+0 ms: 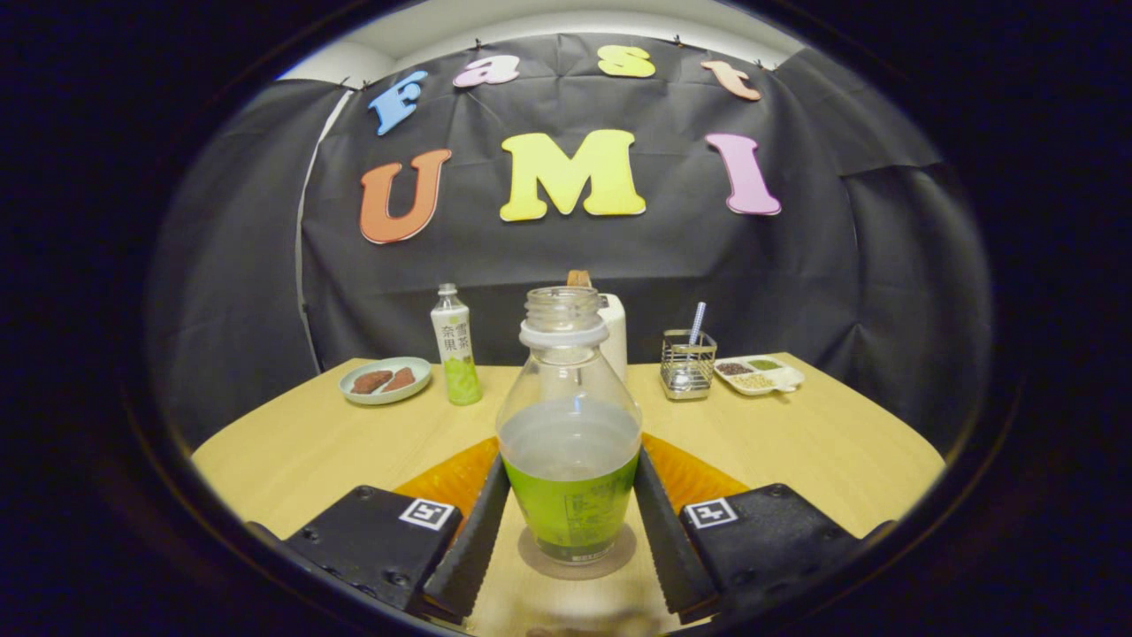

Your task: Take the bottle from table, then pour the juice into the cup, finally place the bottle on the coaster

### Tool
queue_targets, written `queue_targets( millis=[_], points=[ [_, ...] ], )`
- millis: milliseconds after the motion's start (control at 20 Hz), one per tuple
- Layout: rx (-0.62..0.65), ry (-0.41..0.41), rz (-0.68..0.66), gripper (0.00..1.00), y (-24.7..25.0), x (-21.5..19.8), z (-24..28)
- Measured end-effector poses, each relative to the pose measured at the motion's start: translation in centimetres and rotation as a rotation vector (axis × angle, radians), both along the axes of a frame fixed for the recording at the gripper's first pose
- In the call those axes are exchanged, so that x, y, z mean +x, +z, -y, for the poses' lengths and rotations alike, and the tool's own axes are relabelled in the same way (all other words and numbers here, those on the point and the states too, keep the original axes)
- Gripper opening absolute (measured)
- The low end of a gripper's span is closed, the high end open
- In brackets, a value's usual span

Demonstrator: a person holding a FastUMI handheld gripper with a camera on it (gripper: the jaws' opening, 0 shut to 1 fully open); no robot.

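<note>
On the far left of the worktop (292, 451) sits a pale green plate (386, 379) with two brown pieces on it, and just beside it to the right stands a capped tea bottle (455, 347), sealed and apart from the work in hand. Nearer, in the middle, the open juice bottle (569, 433) stands upright on a round brown coaster (577, 553), its cap off and the liquid reaching about halfway up its body. The gripper (570, 522) has its jaws one on each side of the bottle's lower, green-labelled part, lying right against it; they look to be pinching it, though how firmly they press cannot be told. An orange mat (451, 478) shows behind the jaws on both sides. Behind the bottle a white container (615, 336) is partly hidden; whether it is the cup cannot be told. Further right stand a wire holder (688, 364) with a straw and a white divided dish (761, 373) of grains. Judging from the bottle resting on the coaster, uncapped and part-full, the pour seems done and the placing nearly finished; what looks left is to spread the jaws and let go.
</note>
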State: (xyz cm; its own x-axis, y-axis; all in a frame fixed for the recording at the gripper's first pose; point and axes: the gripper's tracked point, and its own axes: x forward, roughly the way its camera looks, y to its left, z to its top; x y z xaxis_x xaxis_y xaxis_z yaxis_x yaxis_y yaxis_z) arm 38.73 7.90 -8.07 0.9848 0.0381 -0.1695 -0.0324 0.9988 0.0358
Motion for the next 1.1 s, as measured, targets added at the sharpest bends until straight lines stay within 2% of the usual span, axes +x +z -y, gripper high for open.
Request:
queue_targets(
  millis=[50,200,300,350,650,850,1100],
  points=[
    [-0.008,-0.015,-0.004,0.81,-0.3,0.3,0.4],
    [-0.014,0.009,-0.012,0.83,-1.0,0.5,0.0],
    [0.011,0.017,-0.01,0.97,-1.1,0.0,0.1],
    [0.024,0.003,0.01,1.0,-0.5,-0.4,0.5],
    [0.018,-0.009,0.043,1.0,1.2,-3.6,0.6],
    [0.0,-0.079,0.059,1.0,2.1,-6.1,2.1],
    [-0.021,-0.051,0.054,1.0,3.4,-9.8,1.5]
  ],
)
